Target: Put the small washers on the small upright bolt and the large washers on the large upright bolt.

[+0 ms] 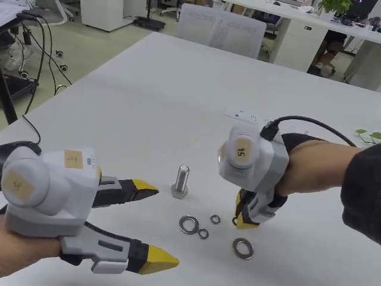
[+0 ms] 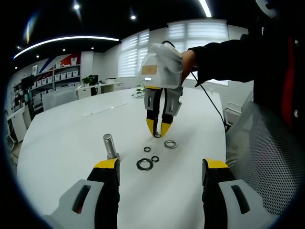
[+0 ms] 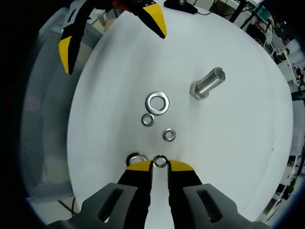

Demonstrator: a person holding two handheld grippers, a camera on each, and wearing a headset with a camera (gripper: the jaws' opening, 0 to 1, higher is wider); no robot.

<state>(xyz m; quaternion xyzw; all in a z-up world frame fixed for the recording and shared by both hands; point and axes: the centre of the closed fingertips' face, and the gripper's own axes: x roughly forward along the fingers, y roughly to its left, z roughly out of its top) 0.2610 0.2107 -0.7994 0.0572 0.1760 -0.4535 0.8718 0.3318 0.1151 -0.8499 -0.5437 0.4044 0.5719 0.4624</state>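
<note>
On table [image 1: 149,107] | right gripper [image 1: 242,223], label "15", pinches small washer [image 3: 160,161] | left gripper [image 1: 155,223] wide apart

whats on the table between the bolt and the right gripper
One loose small washer lies between the bolt and the right gripper, which pinches a second small washer; clearest in the right gripper view.

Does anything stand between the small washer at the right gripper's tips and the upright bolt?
Nothing upright. From the small washer at the right gripper to the bolt, one loose washer lies flat beside that line.
</note>
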